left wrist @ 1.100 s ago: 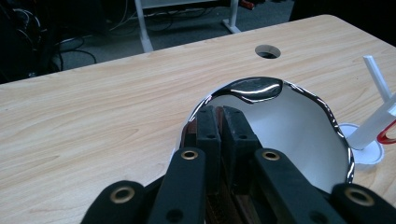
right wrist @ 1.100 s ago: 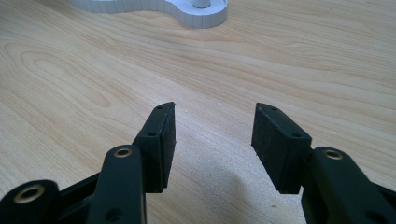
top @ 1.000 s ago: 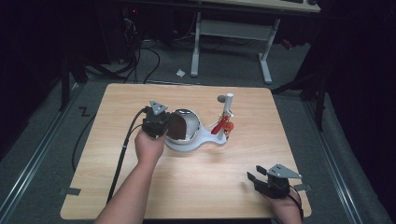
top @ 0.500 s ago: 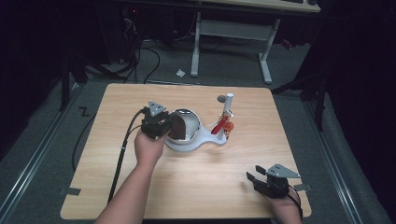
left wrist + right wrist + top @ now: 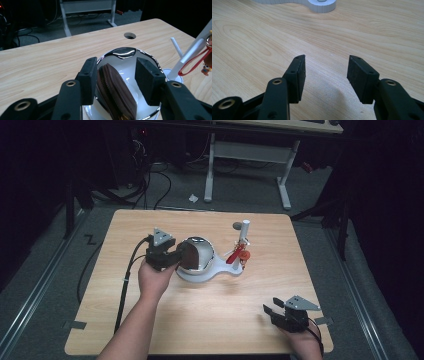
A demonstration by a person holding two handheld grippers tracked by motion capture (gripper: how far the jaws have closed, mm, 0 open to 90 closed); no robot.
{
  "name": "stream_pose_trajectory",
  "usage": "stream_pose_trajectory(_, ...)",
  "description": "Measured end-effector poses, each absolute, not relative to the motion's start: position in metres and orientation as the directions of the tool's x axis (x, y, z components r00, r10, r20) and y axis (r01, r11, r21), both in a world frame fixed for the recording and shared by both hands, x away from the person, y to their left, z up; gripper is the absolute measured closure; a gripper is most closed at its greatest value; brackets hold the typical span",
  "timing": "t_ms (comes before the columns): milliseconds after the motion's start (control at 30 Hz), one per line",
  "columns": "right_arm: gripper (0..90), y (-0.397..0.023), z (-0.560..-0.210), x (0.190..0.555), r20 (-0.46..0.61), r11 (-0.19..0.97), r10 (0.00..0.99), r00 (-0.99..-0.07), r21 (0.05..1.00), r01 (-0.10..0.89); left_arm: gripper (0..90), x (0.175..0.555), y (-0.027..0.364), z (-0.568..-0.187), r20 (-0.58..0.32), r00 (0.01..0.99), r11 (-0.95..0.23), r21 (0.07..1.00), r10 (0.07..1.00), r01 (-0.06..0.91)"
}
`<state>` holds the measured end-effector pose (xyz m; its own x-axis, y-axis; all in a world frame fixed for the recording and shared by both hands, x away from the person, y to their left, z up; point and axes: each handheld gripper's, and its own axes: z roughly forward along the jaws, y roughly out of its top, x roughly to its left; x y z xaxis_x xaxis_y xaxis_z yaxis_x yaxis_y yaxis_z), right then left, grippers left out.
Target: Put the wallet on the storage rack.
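A shiny metal bowl (image 5: 201,254) sits on a white stand (image 5: 220,273) at mid-table. A brown leather pouch (image 5: 115,92) stands on edge inside the bowl (image 5: 122,51). My left gripper (image 5: 182,256) reaches into the bowl from its left side. Its jaws have just been opening. The pouch is between them, leaning close to the left pad (image 5: 88,80), with a clear gap to the right pad (image 5: 148,82). My right gripper (image 5: 270,312) rests at the table's front right, open over bare wood (image 5: 325,72).
A white post (image 5: 243,232) rises from the stand's right end, with a red keyring and small charm (image 5: 237,255) hanging on it. A round cable hole (image 5: 130,35) lies beyond the bowl. Desk legs and cables stand behind the table's far edge.
The left gripper's jaws have spread apart at the bowl. Both hands stay almost where they were.
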<state>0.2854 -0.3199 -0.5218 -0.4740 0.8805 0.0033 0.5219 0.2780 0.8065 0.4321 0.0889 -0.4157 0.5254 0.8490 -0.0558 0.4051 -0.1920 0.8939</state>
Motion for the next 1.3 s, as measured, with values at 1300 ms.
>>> stream_pose_trajectory(1300,49.1,-0.312,-0.528,0.287,0.012,0.291,0.873,-0.487,0.789,0.541,32.1,0.346,0.18,-0.515,-0.168,0.589,-0.247,0.793,0.791,0.558)
